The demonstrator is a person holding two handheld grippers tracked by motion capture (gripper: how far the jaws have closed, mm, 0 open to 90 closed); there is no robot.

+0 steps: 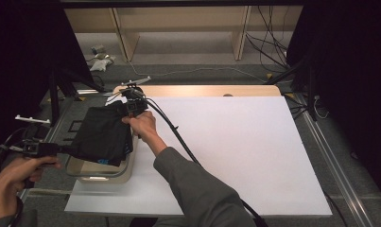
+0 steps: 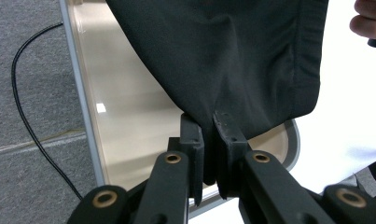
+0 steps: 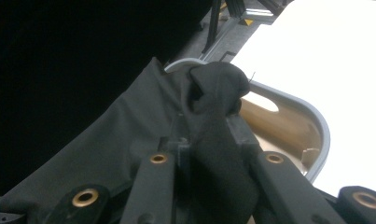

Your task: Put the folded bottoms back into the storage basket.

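A black cloth [image 1: 103, 135] hangs stretched above a clear plastic bin [image 1: 99, 173] at the left edge of the white table [image 1: 235, 142]. My left gripper [image 1: 67, 149] is shut on the cloth's near left corner. In the left gripper view the cloth [image 2: 223, 56] is pinched between the jaws, with the left gripper [image 2: 209, 128] held over the bin [image 2: 129, 126]. My right gripper [image 1: 131, 108] is shut on the far corner. In the right gripper view a bunched fold of cloth [image 3: 213, 121] sits in the right gripper [image 3: 206, 126], over the bin's grey rim [image 3: 316, 121].
A black cable [image 1: 178, 137] trails from the right gripper across the white sheet toward the person's sleeve [image 1: 197, 189]. A wooden shelf unit [image 1: 178, 28] and loose cables [image 1: 268, 42] lie on the floor beyond the table. Dark stands [image 1: 56, 85] flank the left side.
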